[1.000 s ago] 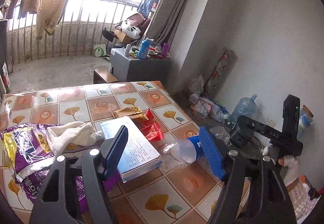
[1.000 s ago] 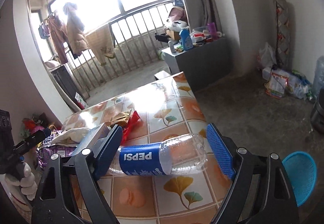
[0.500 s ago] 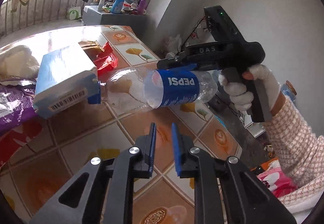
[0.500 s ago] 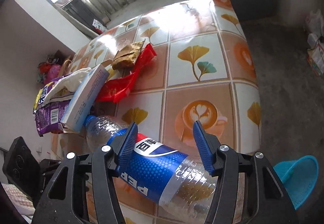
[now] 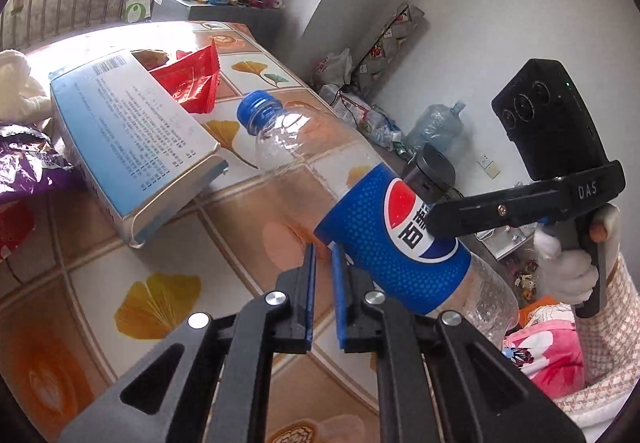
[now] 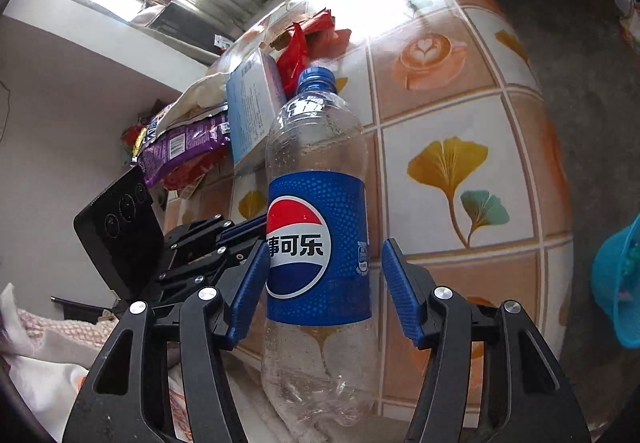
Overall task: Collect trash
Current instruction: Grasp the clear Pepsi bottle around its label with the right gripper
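Observation:
An empty Pepsi bottle (image 6: 318, 243) with a blue cap is lifted off the tiled table (image 6: 460, 123). My right gripper (image 6: 324, 275) grips it around the blue label; the left pad touches it and the right pad shows a small gap. The bottle also shows in the left wrist view (image 5: 384, 239), tilted with its cap up and left, held by the right gripper's black finger (image 5: 500, 211). My left gripper (image 5: 324, 275) is shut and empty, just below the bottle's label.
On the table lie a light blue carton (image 5: 132, 139), red wrappers (image 5: 192, 83), a purple snack bag (image 6: 184, 147) and a white cloth (image 5: 20, 87). A blue basket (image 6: 620, 275) stands on the floor at the right. Bottles and bags litter the floor by the wall (image 5: 436, 127).
My right gripper closed on the Pepsi bottle and lifted it off the table, turning it more upright. My left gripper shut and moved in close under the bottle.

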A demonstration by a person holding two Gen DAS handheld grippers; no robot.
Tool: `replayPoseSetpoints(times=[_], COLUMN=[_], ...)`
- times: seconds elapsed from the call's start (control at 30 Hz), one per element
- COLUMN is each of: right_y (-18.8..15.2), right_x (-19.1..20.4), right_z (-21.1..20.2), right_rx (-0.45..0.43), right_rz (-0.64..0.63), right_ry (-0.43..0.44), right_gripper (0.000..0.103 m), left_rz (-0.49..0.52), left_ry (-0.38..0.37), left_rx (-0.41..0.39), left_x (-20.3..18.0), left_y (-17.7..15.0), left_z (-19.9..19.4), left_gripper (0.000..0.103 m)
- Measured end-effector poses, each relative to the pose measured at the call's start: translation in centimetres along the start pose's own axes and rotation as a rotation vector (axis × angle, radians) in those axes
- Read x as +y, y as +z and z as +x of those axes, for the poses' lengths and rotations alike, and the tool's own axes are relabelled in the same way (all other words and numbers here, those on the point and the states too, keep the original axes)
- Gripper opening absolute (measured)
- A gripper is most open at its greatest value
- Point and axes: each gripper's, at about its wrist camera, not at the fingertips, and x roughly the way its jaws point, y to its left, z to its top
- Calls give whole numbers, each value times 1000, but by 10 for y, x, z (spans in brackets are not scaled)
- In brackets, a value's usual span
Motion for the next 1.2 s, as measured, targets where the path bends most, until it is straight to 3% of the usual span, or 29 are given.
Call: replayPoseSetpoints(times=[0.37,0.57,0.83,0.9,1.0,1.07,1.2], right_y=[13,18,33,36,44,53,74], right_x=[-6,-5,2,9,27,40,52], right_z=[6,6,-2,-9,-17,-14,12], right_rx=[-92,-158,-282,-316,-353,-352,-300], right_rz=[54,19,-12,-49,-140,-215,-329], right_ry=[-20,-59,30,31,27,5,-18], right_gripper=[55,54,52,52,52,52,53], left_rz=[-34,-66,-133,-145,-162,-164,-192], left_ry=[21,120,236,243,244,245,258], left_rx=[-51,-116,-129,-128,-140,-136,-140], left_x=[2,25,51,55,59,59,62], left_y=[15,7,-4,-6,-2,1,11], left_z=[4,-40,-77,-79,-80,-77,-70], left_gripper=[5,5,8,13,29,41,47])
